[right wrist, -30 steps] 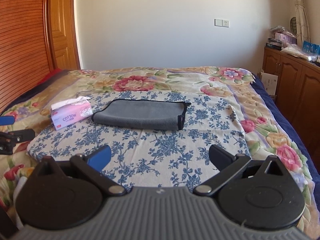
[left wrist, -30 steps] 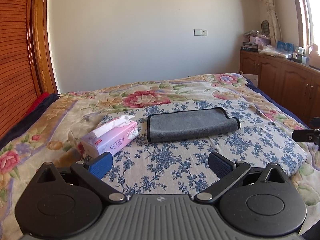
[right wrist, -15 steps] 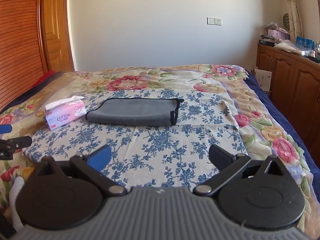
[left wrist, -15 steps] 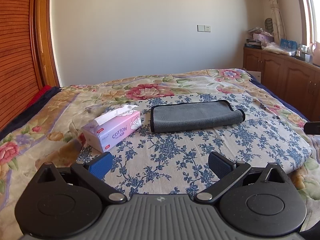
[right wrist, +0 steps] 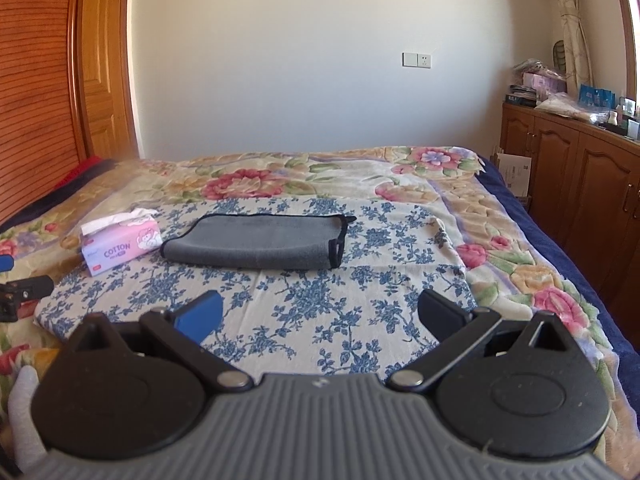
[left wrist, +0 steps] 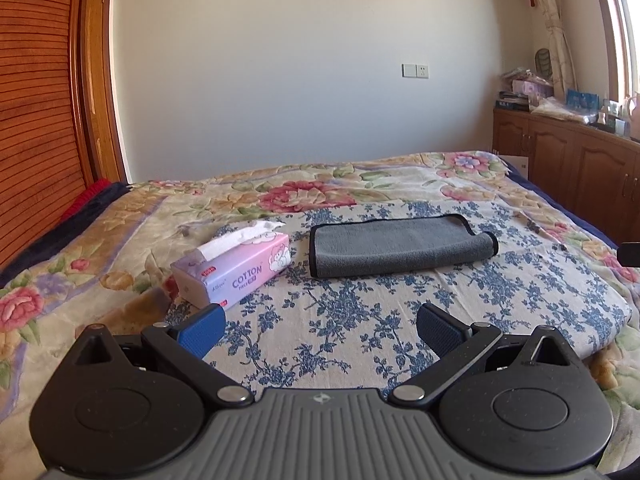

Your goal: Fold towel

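A grey towel with black trim (left wrist: pixel 400 245) lies folded flat on a blue-flowered cloth (left wrist: pixel 360 320) on the bed. It also shows in the right wrist view (right wrist: pixel 256 242). My left gripper (left wrist: pixel 320 330) is open and empty, held well short of the towel. My right gripper (right wrist: pixel 320 316) is open and empty too, also short of the towel. The left gripper's tip shows at the left edge of the right wrist view (right wrist: pixel 24 288).
A pink tissue box (left wrist: pixel 236 266) sits left of the towel, also in the right wrist view (right wrist: pixel 120 246). The bed has a floral blanket (left wrist: pixel 120 248). Wooden cabinets (right wrist: pixel 580 184) stand on the right, a wooden wardrobe (left wrist: pixel 40 120) on the left.
Both grippers have tilted up and drawn back slightly, so the towel sits lower and farther in both views. Both stay open. The towel has not moved.
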`<state>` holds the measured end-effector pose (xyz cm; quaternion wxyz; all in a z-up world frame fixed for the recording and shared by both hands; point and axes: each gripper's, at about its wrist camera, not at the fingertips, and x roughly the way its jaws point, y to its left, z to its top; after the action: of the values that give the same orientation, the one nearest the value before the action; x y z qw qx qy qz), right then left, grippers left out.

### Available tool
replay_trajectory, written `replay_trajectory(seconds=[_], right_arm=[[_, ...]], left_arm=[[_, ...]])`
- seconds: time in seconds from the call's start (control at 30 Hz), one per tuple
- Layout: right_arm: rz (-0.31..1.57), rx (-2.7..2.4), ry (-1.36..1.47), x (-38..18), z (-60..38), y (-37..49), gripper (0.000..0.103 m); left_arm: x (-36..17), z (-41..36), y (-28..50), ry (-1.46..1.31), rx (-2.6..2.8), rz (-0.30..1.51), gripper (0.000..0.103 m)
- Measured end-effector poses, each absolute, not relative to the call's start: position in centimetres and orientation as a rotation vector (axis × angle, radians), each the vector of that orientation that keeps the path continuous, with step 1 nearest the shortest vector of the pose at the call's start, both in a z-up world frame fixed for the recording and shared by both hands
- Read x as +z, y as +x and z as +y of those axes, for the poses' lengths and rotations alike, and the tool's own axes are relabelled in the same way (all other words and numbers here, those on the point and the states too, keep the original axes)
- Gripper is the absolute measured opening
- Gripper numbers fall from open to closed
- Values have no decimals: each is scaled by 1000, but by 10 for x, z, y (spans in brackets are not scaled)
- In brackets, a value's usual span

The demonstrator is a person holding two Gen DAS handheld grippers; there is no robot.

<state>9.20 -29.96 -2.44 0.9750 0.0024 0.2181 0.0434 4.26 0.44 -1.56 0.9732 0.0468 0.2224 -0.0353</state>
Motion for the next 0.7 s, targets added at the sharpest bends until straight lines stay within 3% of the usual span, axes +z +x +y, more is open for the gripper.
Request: replay_trajectory(seconds=[0.7], right_arm=[[334,68,-3,-20,-302,83,103]], left_arm=[[-4,8,32,80,-48,341,103]])
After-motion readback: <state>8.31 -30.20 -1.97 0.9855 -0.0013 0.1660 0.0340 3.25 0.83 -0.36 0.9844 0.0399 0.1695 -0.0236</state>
